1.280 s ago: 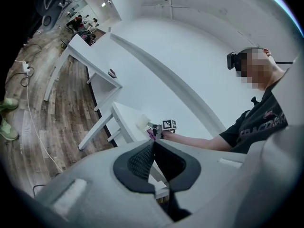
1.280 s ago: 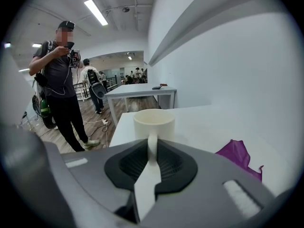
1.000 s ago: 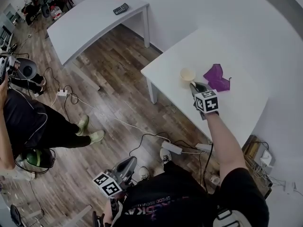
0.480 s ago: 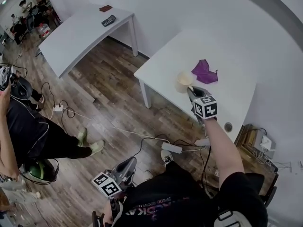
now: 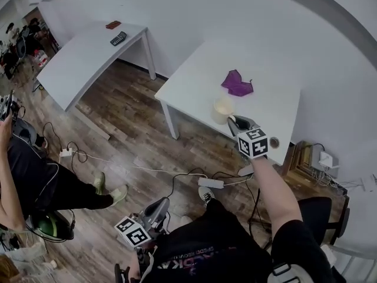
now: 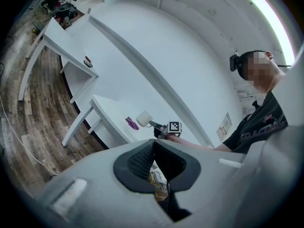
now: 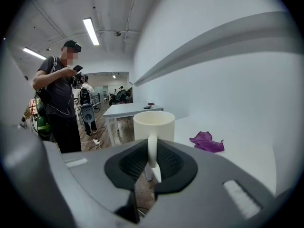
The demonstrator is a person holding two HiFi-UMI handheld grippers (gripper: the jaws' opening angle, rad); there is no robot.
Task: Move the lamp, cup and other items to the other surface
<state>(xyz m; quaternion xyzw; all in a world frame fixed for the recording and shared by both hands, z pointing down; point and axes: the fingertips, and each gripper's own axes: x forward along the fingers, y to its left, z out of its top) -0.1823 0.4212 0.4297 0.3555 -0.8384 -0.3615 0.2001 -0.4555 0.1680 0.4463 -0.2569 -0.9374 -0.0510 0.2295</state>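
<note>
Right gripper grips the handle of the cream cup between narrowly parted jaws. The cup is upright, in the air at the near edge of a white table; its contents cannot be made out. A purple cloth lies on the table. Left gripper is closed and empty above the wood floor. A second white table stands well apart.

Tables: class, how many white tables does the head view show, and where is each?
2. The far table, upper left, bears a remote; the near table, right of centre, bears a purple cloth. More may lie outside the view.
</note>
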